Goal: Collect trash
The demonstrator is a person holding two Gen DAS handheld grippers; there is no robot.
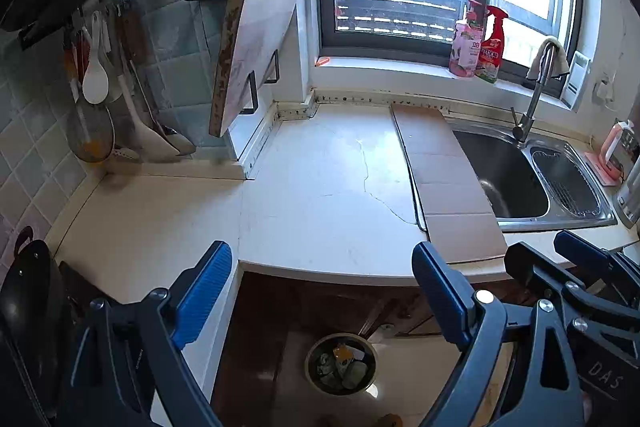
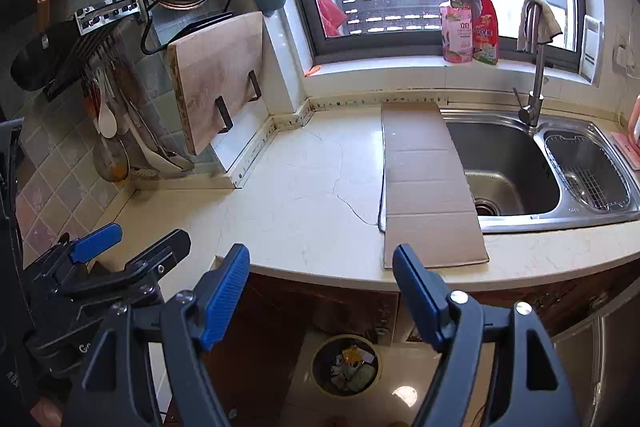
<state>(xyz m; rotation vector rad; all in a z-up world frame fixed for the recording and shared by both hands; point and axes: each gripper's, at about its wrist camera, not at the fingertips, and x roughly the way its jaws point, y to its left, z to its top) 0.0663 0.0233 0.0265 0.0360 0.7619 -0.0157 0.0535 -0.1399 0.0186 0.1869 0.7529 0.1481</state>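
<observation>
Trash point(image 2: 352, 367) crumpled in round bin point(image 2: 320, 371), left tool point(image 1: 320, 283) and right tool point(image 2: 320, 279) spread, empty.

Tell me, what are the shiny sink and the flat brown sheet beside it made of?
The shiny silver double-basin sink looks like brushed stainless steel: grey, metallic, reflecting window light. The flat brown sheet lying over the sink's left rim and the pale counter looks like matte cardboard, probably a flattened box, judging by its straight fold creases.

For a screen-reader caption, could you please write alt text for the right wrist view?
The open blue-padded right gripper hangs empty above a round trash bin holding scraps on the floor. Beyond it, a flat brown cardboard sheet lies on the cream countertop, overlapping the steel sink.
</observation>
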